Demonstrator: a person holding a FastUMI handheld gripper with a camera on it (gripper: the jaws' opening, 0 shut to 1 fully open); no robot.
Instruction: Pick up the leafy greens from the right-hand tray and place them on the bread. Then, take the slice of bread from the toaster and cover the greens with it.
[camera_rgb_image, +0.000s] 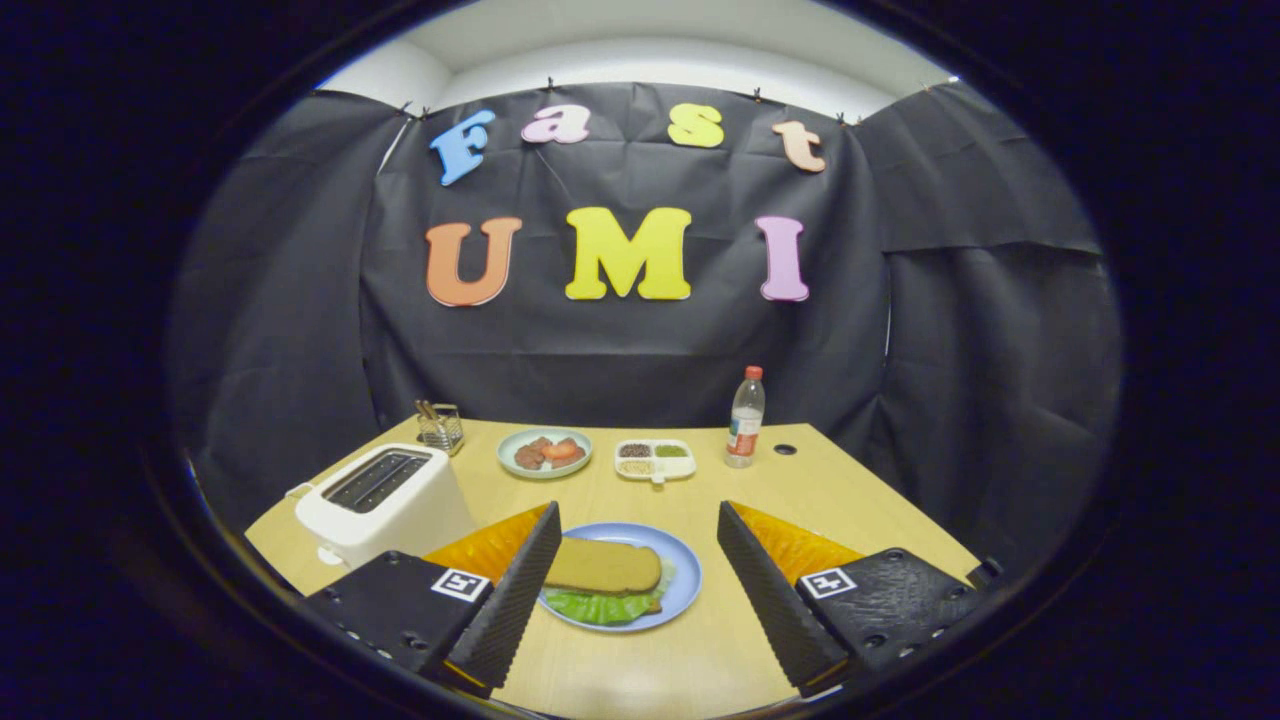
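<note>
The gripper (638, 590) hangs with fingers spread wide, pinching nothing. Between them, near the worktop's (720, 490) front edge, a blue plate (685, 580) carries the leafy greens (600, 606), covered by a bread slice (603, 566). The toaster (383, 500) stands at the left edge.

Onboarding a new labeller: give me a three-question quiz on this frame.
1. True or false: the gripper is shut on the top bread slice.
2. What shows under that slice on the blue plate?
3. The bottle stands: A) beside the toaster; B) near the compartment dish; C) on the plate.

Key: 1 false, fingers open, apart from it; 2 leafy greens; 3 B.
</note>
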